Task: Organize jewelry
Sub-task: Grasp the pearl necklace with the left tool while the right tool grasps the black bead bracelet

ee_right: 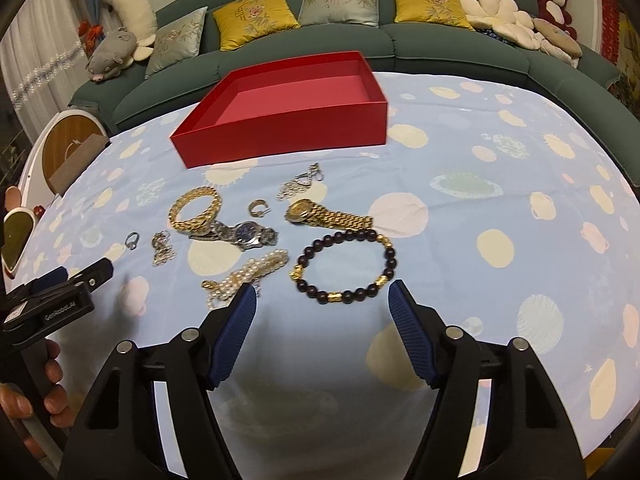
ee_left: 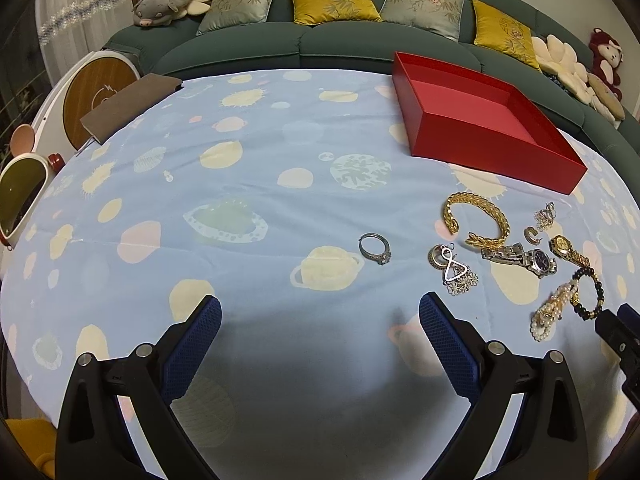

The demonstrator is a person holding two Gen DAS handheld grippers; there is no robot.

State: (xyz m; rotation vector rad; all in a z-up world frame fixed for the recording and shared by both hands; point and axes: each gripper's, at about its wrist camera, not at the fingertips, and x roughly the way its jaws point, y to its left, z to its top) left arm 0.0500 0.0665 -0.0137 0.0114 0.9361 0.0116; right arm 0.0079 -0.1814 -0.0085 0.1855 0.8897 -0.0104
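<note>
Left gripper (ee_left: 320, 312) hovering spread wide, empty, over blue planet-print tablecloth (ee_left: 240, 184); right gripper (ee_right: 322, 300) likewise spread, empty, sitting just short of dark round-bead bracelet with gold charms (ee_right: 346, 266).

Jewelry lying loose on cloth in front of empty red cardboard tray (ee_right: 288, 120).

Bracelet looking light, floppy on its string, beads slippery: pinching across bead strand at near arc seeming safest.

Small silver stone-set ring (ee_left: 375, 248) lying apart near left gripper: tiny, hard, likely skidding; gripping across band.
</note>
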